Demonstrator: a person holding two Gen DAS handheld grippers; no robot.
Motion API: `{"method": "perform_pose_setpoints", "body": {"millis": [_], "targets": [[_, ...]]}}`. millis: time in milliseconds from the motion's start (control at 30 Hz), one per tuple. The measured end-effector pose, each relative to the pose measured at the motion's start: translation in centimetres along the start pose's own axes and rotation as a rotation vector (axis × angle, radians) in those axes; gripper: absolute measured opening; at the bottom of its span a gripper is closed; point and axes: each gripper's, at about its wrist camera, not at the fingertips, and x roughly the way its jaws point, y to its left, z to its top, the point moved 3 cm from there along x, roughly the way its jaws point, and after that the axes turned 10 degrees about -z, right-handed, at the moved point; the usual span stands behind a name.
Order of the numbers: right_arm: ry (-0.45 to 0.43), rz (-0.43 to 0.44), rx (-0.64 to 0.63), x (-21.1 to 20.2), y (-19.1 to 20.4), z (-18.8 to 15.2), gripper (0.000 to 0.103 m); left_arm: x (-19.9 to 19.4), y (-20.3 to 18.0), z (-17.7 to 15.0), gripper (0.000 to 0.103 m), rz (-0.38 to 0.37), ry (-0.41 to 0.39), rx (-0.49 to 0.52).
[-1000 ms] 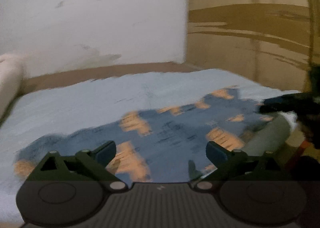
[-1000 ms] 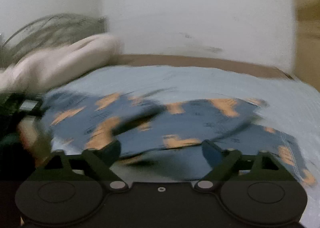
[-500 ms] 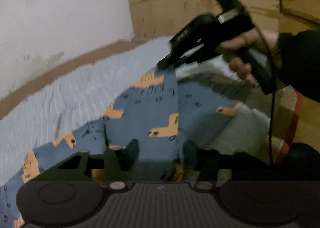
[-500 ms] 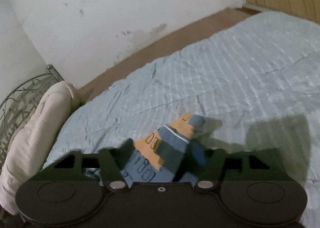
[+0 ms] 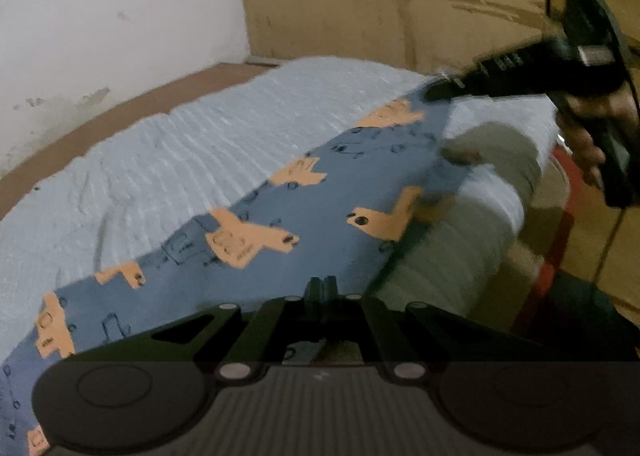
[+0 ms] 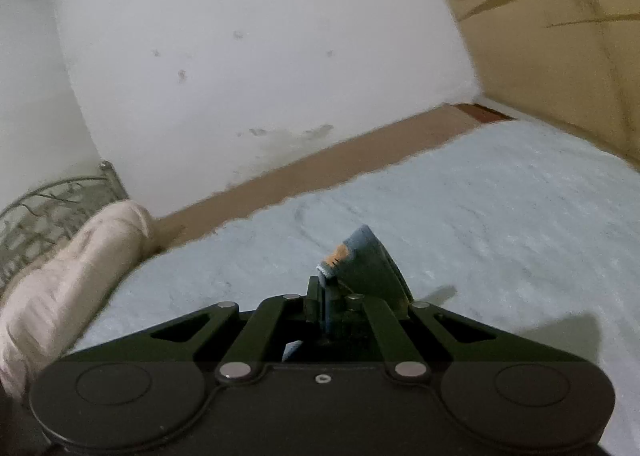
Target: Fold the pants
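Pants (image 5: 304, 192) in blue with orange prints stretch over the pale bedspread (image 5: 192, 160), each end pinched in a clenched claw — left gripper (image 5: 320, 288) near, right gripper (image 6: 325, 288) lifted — so keeping the cloth taut and edges aligned should fold it cleanly.

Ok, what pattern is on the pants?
The pants are blue with orange vehicle shapes and dark line drawings, clearest in the left wrist view.
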Motion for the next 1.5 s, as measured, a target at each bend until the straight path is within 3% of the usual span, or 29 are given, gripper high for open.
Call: {"method": "perform_pose_setpoints", "body": {"millis": [100,300,333,367,433,533,633,700,733,767,867,1000,1067,1133,1200,1267,1333,1400,1433,1500], "targets": [[0.074,-0.036,0.001,-0.4,-2.0,-3.3,0.000,0.6,0.5,-0.9,0.000,-0.006,0.020,-0.005],[0.130,0.017,0.037,0.6,-3.8,-5.0,0.021,0.2,1.8,-0.8,0.001,-0.009,0.010,-0.068],[0.123,0.027,0.035,0.6,-3.9,-4.7,0.028,0.2,2.0,-0.9,0.002,-0.002,0.010,-0.075],[0.109,0.030,0.034,0.6,-4.2,-4.0,0.046,0.0,2.1,-0.9,0.003,0.005,0.011,-0.080],[0.092,0.043,0.035,0.7,-5.2,-2.8,0.060,0.3,2.5,-0.8,0.005,0.018,0.016,-0.092],[0.097,0.023,0.043,2.0,-6.9,-0.8,0.060,0.5,2.9,-0.9,0.005,0.019,0.016,-0.115],[0.162,0.016,0.024,4.2,-7.3,0.3,0.051,0.5,3.0,-0.9,0.005,0.026,0.007,-0.122],[0.200,0.025,0.000,5.8,-6.5,0.4,0.036,0.5,3.0,-1.0,0.005,0.026,0.003,-0.129],[0.202,0.017,-0.016,6.3,-6.1,0.5,0.014,0.4,3.1,-1.0,0.006,0.028,0.001,-0.131],[0.196,0.002,-0.042,6.5,-5.5,0.5,0.004,0.3,3.2,-1.1,0.006,0.031,-0.001,-0.132],[0.141,-0.053,-0.111,6.0,-4.4,0.5,0.002,-0.2,3.8,-1.4,0.006,0.053,-0.008,-0.150],[0.161,-0.125,-0.142,5.9,-5.1,-1.1,0.003,-1.7,5.5,-1.6,0.007,0.091,-0.030,-0.215],[0.133,-0.139,-0.147,5.3,-5.0,-1.1,0.017,-2.9,6.7,-1.7,0.022,0.122,-0.054,-0.256],[0.099,-0.148,-0.140,4.1,-4.6,-0.8,0.021,-4.8,8.3,-1.7,0.040,0.169,-0.094,-0.298],[0.102,-0.181,-0.168,3.7,-4.0,-1.0,0.027,-7.0,9.8,-1.8,0.048,0.221,-0.129,-0.330],[0.154,-0.213,-0.220,4.4,-3.7,-1.9,0.037,-9.7,11.6,-2.2,0.061,0.289,-0.166,-0.353],[0.122,-0.237,-0.242,3.8,-2.8,-1.8,0.041,-12.8,13.4,-2.9,0.082,0.389,-0.197,-0.359],[0.068,-0.200,-0.227,2.9,-1.3,-1.3,0.065,-15.6,15.4,-4.1,0.088,0.493,-0.195,-0.355],[0.048,-0.175,-0.228,2.6,-0.2,-1.1,0.083,-16.9,16.4,-4.8,0.089,0.536,-0.181,-0.353],[0.034,-0.099,-0.271,2.6,3.0,-1.1,0.088,-19.2,18.4,-6.7,0.090,0.609,-0.149,-0.363]]}}
